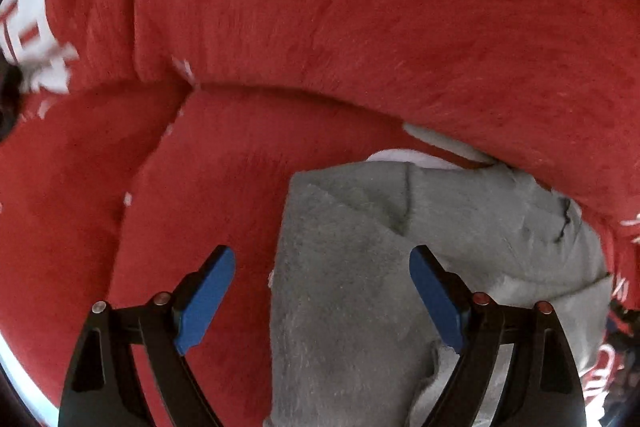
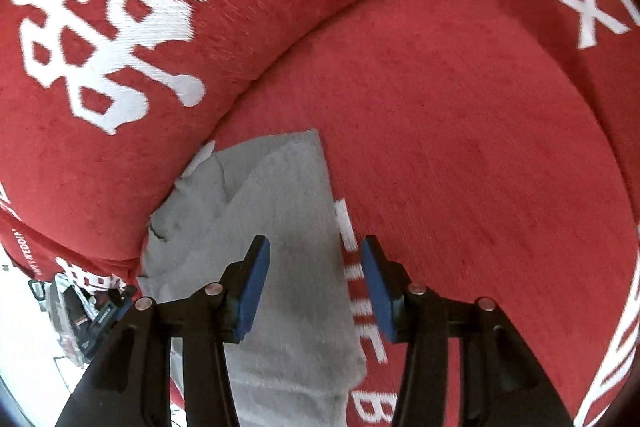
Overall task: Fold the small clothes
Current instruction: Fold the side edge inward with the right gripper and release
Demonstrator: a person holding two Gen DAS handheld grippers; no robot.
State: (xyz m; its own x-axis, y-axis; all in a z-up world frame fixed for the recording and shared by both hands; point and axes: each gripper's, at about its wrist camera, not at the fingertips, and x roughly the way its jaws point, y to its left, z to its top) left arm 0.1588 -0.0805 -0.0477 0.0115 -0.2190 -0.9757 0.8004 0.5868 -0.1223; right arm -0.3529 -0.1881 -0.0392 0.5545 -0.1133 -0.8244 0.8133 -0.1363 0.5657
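A small grey fleece garment (image 1: 360,267) lies folded on a red sofa seat (image 1: 192,187), its far end pushed against the red back cushion (image 1: 360,7). My left gripper (image 1: 322,259) is open above the garment's left edge, holding nothing. In the right wrist view the same grey garment (image 2: 280,219) lies at the left of the seat (image 2: 460,147). My right gripper (image 2: 314,247) is open over the garment's right edge, holding nothing; its left finger is over the cloth and its right finger over the red seat.
A red cushion with large white characters (image 2: 112,27) borders the seat on the left. Another red cushion with white letters (image 2: 592,11) stands at the right. White lettering (image 2: 360,287) is printed on the seat. Dark clutter (image 2: 80,315) lies on a pale floor at lower left.
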